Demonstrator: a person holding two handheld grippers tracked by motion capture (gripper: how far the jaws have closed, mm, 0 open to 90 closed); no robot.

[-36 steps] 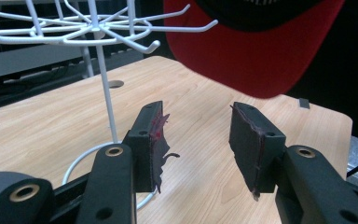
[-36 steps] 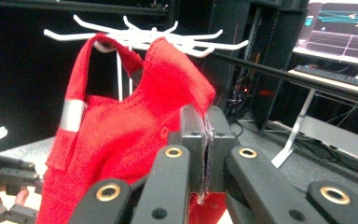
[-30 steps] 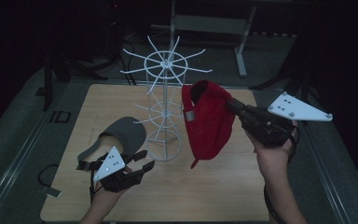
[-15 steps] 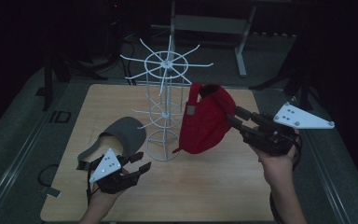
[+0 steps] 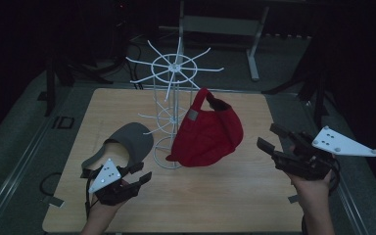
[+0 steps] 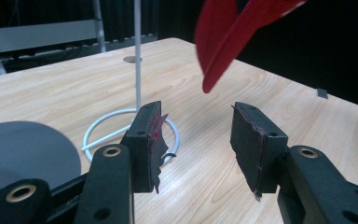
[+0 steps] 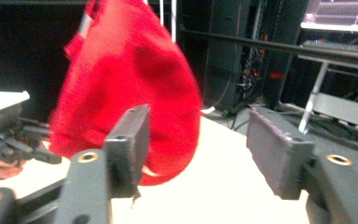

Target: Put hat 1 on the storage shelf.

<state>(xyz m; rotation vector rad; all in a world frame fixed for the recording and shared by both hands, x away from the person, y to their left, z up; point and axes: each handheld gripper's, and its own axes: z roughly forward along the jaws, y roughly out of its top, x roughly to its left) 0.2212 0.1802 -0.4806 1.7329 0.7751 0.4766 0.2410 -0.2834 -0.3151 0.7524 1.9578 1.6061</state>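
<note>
A red cap [image 5: 208, 133] hangs by its back strap from an arm of the white wire rack [image 5: 172, 95] in the middle of the table. In the right gripper view the cap [image 7: 130, 88] hangs blurred beyond the open jaws. My right gripper [image 5: 270, 138] is open, a short way right of the cap and apart from it. A grey cap [image 5: 127, 143] lies on the table at the left. My left gripper [image 5: 139, 172] is open just in front of it, with nothing between its jaws [image 6: 196, 135]. The red cap's brim [image 6: 233, 35] hangs above the rack's ring base [image 6: 121, 133].
The wooden table [image 5: 225, 196] has bare room in front of and to the right of the rack. A grey metal frame [image 5: 252, 39] stands behind the table in the dark. A small dark tab [image 6: 322, 93] lies near the table's edge.
My right gripper let go of the red cap, opened, and drew back to the right and down. The cap now hangs from the rack. The left gripper has barely moved.
</note>
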